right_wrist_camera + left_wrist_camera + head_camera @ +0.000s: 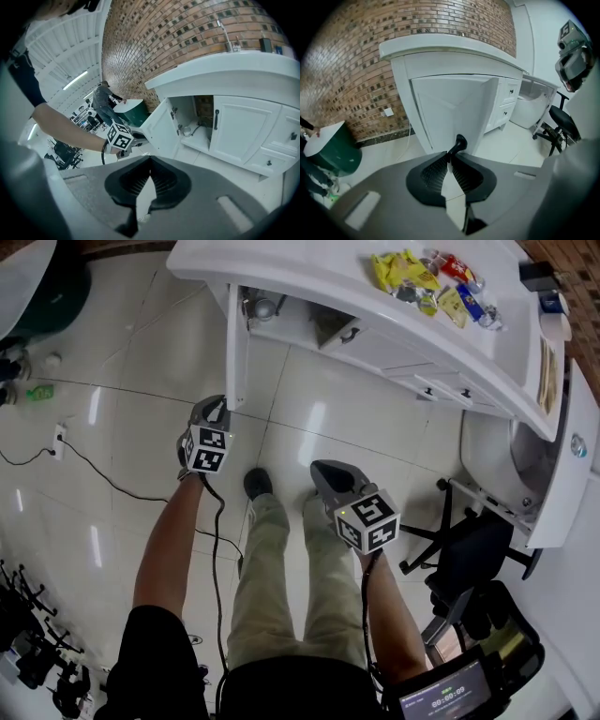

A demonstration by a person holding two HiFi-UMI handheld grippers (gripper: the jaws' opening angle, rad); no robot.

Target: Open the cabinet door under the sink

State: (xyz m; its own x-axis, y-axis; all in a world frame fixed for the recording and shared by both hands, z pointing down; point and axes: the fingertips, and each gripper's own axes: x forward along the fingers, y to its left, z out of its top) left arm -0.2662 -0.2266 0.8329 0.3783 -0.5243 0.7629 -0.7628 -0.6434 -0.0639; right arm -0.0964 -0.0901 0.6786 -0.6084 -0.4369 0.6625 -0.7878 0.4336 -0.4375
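Gripping a curved black handle, ribbed fingers hold the white door.

Glossy smooth tile on floor; smooth white paint on cabinet door; smooth black handle; rough matt brick wall; shiny foil snack packets.

On pale glossy floor tiles: white sink cabinet along the far edge, black office chair at right, black cable trailing to a socket block near the left edge.

Tongs on black handle (white cabinet door)
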